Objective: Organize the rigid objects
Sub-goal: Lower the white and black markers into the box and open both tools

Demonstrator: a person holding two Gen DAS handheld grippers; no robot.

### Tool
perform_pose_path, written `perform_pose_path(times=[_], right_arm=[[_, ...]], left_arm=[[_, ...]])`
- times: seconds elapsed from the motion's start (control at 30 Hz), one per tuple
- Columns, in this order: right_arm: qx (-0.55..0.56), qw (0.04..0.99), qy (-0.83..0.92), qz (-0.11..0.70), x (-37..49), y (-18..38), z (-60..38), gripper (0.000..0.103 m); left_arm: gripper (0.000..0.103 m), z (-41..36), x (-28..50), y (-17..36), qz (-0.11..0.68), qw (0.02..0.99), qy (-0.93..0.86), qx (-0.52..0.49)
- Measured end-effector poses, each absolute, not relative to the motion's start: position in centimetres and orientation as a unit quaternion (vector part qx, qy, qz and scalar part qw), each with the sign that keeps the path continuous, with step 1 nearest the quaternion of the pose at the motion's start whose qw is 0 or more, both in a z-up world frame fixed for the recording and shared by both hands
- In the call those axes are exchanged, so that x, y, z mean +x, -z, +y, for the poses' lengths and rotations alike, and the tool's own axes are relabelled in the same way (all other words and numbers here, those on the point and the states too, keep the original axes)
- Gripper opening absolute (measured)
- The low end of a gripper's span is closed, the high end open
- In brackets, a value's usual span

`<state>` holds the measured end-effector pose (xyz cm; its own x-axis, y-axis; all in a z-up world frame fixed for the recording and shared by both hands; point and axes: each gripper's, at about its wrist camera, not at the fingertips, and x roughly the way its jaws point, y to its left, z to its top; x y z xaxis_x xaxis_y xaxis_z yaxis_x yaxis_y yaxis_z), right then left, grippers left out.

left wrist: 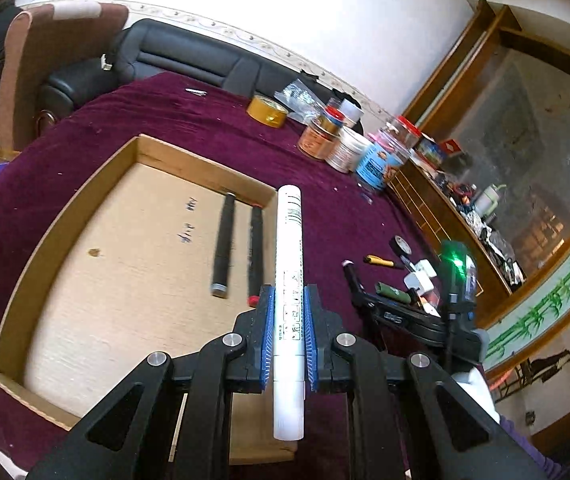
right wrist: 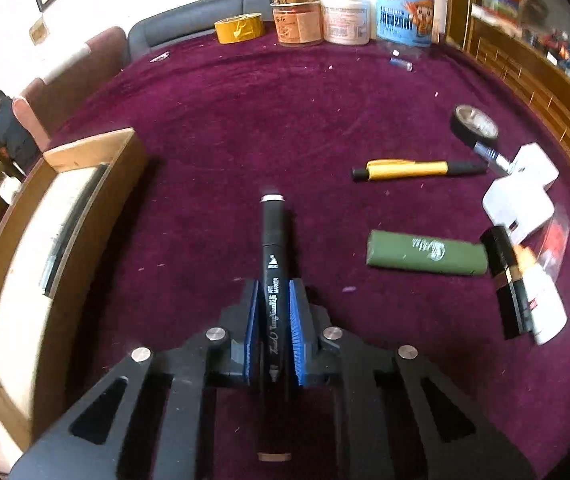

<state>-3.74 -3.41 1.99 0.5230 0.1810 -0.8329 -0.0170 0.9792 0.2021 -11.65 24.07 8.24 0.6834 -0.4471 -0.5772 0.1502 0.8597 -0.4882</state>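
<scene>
White marker (left wrist: 289,300) clamped between left fingers (left wrist: 267,320), black marker (right wrist: 272,280) between right fingers (right wrist: 296,320).

One cardboard tray (left wrist: 65,216) holds two black markers (left wrist: 223,242); a third black marker (right wrist: 272,264) and one white marker (left wrist: 289,280) sit in the grippers. On the maroon cloth: one yellow pen (right wrist: 413,169), one green case (right wrist: 425,257), two tape rolls (right wrist: 240,28), four jars (right wrist: 299,16)
</scene>
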Motion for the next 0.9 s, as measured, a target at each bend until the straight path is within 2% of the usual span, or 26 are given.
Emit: perform_pose_path(times=[0.23, 0.43, 0.63, 0.9], right_arm=[[0.166, 0.86, -0.142, 0.461, -5.0, -5.9, -2.7, 0.012], [0.236, 0.816, -0.229, 0.475, -2.9, -8.0, 1.2, 0.012], [0.267, 0.781, -0.233, 0.514, 1.6, -6.2, 6.5, 0.013], [0.302, 0.748, -0.205, 0.555, 5.7, -1.9, 11.0, 0.013]], left_arm=[[0.011, 26.3, -10.6, -8.1, 0.364, 0.893, 0.156, -0.215], [0.011, 27.5, -7.2, -8.2, 0.378, 0.896, 0.129, -0.194], [0.011, 28.5, -1.4, -6.2, 0.424, 0.878, 0.113, -0.191], [0.011, 29.3, 2.2, -3.6, 0.455, 0.865, 0.092, -0.188]])
